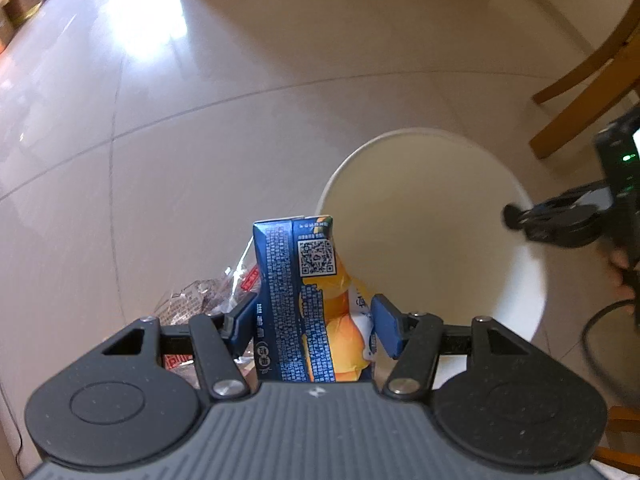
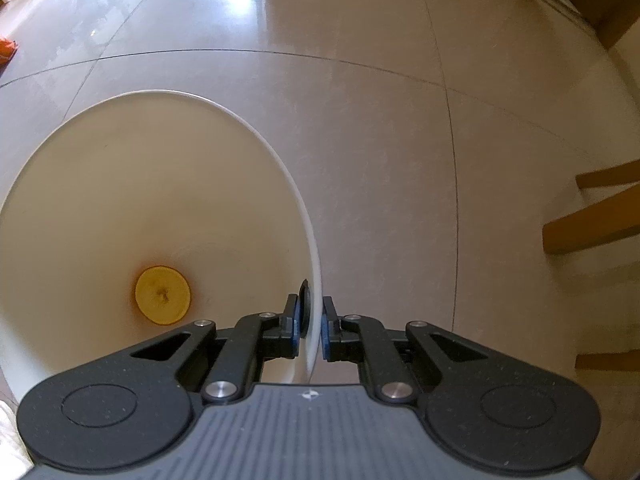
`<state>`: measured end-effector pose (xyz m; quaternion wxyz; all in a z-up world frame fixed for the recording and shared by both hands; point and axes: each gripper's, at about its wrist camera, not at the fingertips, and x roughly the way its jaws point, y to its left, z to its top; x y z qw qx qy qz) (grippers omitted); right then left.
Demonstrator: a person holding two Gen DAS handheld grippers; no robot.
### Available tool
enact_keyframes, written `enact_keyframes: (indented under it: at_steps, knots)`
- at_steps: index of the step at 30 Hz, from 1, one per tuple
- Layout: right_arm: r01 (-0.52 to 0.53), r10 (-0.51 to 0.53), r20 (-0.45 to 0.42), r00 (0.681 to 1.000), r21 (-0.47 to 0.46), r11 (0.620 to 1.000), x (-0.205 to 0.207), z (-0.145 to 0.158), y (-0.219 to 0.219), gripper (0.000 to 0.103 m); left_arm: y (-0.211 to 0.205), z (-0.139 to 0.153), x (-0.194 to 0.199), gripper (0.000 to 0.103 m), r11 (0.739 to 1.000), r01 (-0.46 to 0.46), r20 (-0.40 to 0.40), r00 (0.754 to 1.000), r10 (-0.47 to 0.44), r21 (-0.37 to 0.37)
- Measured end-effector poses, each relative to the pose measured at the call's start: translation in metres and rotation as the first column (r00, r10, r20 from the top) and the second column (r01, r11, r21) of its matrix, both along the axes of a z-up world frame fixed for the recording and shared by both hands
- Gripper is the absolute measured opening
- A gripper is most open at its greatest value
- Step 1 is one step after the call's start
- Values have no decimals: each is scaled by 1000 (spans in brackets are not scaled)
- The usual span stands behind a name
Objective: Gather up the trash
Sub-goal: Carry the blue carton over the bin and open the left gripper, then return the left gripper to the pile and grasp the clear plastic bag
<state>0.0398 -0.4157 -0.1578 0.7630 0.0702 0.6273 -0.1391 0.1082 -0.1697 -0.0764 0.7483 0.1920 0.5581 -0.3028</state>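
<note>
Nearest the left wrist camera, the left hand-held gripper [image 1: 314,330] grasps a blue and orange drink carton [image 1: 304,300] between its 2 blue pads, the carton standing upright just beside the rim of the white bin [image 1: 432,216]. Behind the left finger a crumpled clear wrapper [image 1: 200,300] lies on the tiled floor [image 1: 200,120], seen only in this view. Farther right, the other device reaches the bin's far rim, with wooden chair legs [image 1: 592,80] beyond. In the right wrist view, the right hand-held gripper [image 2: 311,330] is clenched on the bin's thin rim [image 2: 316,280], 1 pad inside and 1 outside. Only here the bin's bottom shows, holding a round yellow-orange piece [image 2: 162,294].
</note>
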Motion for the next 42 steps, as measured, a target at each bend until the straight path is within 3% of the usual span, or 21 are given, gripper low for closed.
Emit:
enact_keyframes:
  at_steps: [9, 11, 13, 18, 34, 42]
  knots:
    - [12, -12, -6, 1000, 11, 1000, 4, 1, -3, 11, -37, -16, -9, 61, 996, 74, -26, 997, -75, -40]
    - [11, -11, -5, 1000, 11, 1000, 4, 1, -3, 11, -39, -18, -11, 70, 996, 68, -35, 997, -71, -61]
    - [9, -9, -3, 1000, 12, 1000, 3, 0, -4, 11, -38, -17, -9, 85, 994, 55, -21, 998, -57, -91]
    - [16, -16, -1, 1000, 14, 1000, 2, -1, -5, 11, -33, -17, -7, 86, 994, 23, -6, 1000, -24, -104]
    - [16, -16, -5, 1000, 8, 1000, 3, -1, -5, 12, 36, -38, -6, 87, 989, -135, -11, 991, 135, -62]
    - [14, -14, -3, 1000, -8, 1000, 3, -2, 0, 12, 92, -90, -15, 87, 969, -245, -24, 969, 244, -19]
